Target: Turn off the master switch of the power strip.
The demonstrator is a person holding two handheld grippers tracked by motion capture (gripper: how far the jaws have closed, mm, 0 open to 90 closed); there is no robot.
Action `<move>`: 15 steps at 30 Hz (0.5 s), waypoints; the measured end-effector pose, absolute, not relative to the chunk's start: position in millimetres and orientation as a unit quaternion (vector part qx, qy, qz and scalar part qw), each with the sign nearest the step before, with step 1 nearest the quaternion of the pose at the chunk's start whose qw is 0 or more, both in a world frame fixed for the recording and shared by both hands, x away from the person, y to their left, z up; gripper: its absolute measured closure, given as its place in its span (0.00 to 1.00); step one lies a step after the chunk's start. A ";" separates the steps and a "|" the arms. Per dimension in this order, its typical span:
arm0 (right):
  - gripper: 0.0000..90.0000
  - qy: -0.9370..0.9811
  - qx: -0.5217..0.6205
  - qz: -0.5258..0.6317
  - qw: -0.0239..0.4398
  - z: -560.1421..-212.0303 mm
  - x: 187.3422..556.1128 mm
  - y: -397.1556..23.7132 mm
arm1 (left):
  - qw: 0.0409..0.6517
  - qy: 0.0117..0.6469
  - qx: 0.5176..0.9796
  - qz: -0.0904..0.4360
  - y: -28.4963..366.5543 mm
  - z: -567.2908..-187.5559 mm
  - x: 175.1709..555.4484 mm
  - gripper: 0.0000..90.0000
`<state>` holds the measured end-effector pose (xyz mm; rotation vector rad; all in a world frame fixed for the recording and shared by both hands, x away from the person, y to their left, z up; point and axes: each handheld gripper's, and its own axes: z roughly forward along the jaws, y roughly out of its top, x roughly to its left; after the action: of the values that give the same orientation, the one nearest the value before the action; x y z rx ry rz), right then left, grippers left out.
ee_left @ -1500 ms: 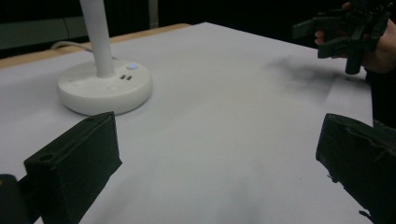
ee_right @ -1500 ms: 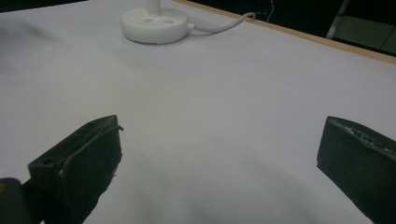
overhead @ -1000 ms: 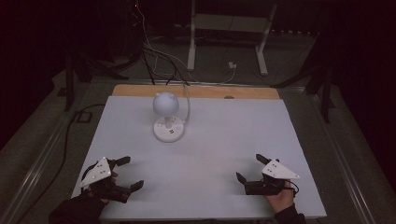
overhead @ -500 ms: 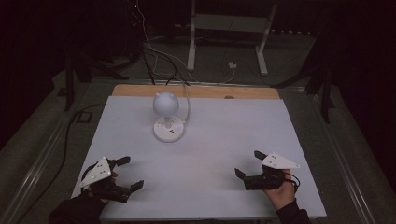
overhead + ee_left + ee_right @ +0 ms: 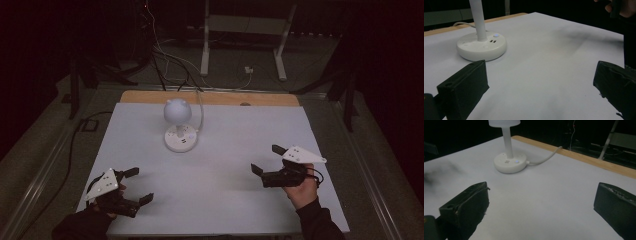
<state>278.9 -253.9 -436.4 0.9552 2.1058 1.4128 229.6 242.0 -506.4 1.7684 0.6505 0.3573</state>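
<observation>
The right gripper point(image 5: 268, 165) hangs over the near right of the table with its jaws spread wide and nothing between them; the right gripper view looks along them at bare white sheet with the lamp beyond. The left gripper point(image 5: 136, 186) sits at the near left corner, jaws likewise wide apart and empty. Both point toward the small white desk lamp point(image 5: 180, 126), which stands upright on its round base point(image 5: 509, 162) left of centre in the far half of the table, well apart from either gripper. A lit button point(image 5: 496, 35) and small ports show on the base, and its cable point(image 5: 545, 157) runs off toward the far wooden edge point(image 5: 210, 97).

By my reading this is the approach step: nothing is touched yet, and the next move calls for one gripper to travel forward across open table to the lamp, probably to its base or thin stem.

Room is generous: the white sheet point(image 5: 230, 165) between grippers and lamp is bare. The left gripper lies close to the near edge; the cable behind the base is the one snag to avoid
</observation>
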 end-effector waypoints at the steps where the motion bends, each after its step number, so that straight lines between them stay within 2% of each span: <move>1: 0.00 0.759 0.344 0.509 0.214 -436.4 278.9 -253.9 | 0.575 0.278 0.754 0.153 242.1 -506.3 229.6 0.00; 15: 0.00 0.774 0.314 0.508 0.209 -423.7 300.1 -228.0 | 0.576 0.277 0.754 0.151 242.2 -506.1 229.4 0.00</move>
<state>300.1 -228.0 -423.7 0.8739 2.1530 1.4130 229.4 242.2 -506.1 1.7648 0.6494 0.3547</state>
